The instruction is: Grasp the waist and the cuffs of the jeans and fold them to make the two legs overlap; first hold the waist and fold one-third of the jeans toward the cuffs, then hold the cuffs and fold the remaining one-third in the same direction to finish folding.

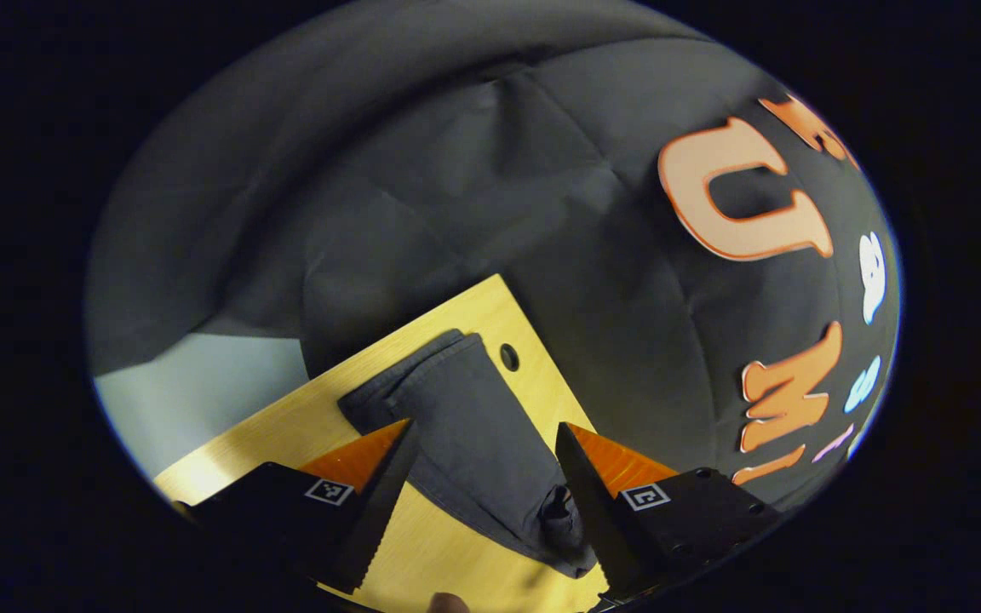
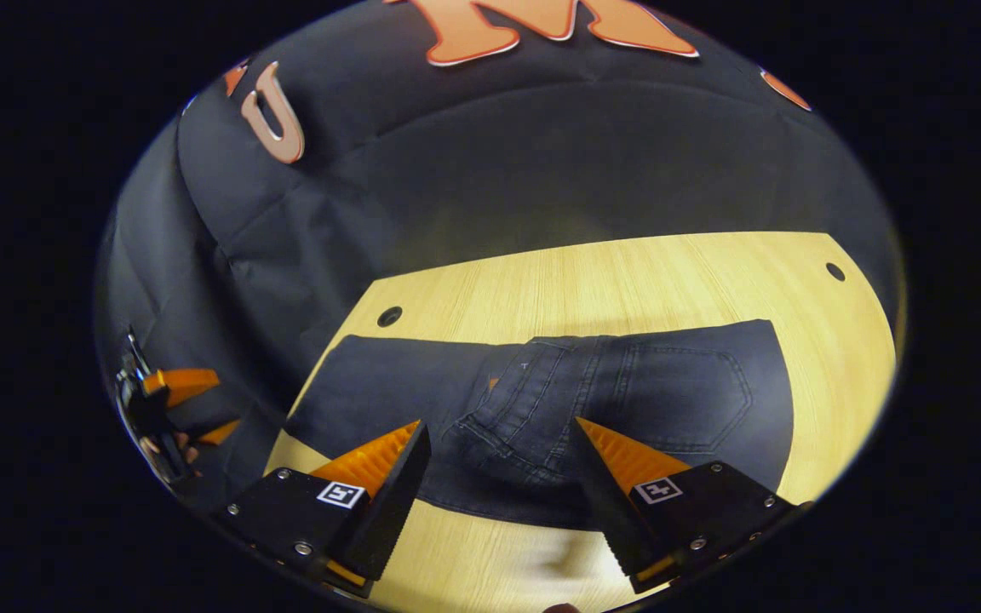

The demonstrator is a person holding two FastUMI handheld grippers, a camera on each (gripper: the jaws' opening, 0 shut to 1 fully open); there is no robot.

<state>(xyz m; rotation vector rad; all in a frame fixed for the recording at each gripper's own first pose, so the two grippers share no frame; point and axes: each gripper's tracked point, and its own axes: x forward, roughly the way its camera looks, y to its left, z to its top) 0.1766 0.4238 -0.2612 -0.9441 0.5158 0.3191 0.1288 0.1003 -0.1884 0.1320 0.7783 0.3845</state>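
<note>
The dark charcoal denim jeans [image 2: 542,400] lie flat on the pale wood-grain table [image 2: 627,272], already doubled lengthwise so the two legs overlap. Seen from the right gripper view, their long axis runs across the tabletop: cuffs toward the left, the waist with its back pocket toward the right. At the far left edge of that view, off the table's cuff end, the left gripper [image 2: 180,404] is held by a hand.

In the left gripper view, the left gripper [image 1: 484,447] has its fingers spread wide, one on each side of the narrow leg end; the leg stretches away toward the table's corner and nothing is pinched. A crumpled fold of cloth sits just beside the right-hand finger.

The right gripper [image 2: 499,447] is likewise spread apart, poised over the crotch and zip area and holding nothing.

The step in hand looks like the first third-fold. To do it well, I judge the right gripper should shift rightward to the waistband, pinch both layers together, and carry them along the long axis toward the cuffs, keeping the edges square
</note>
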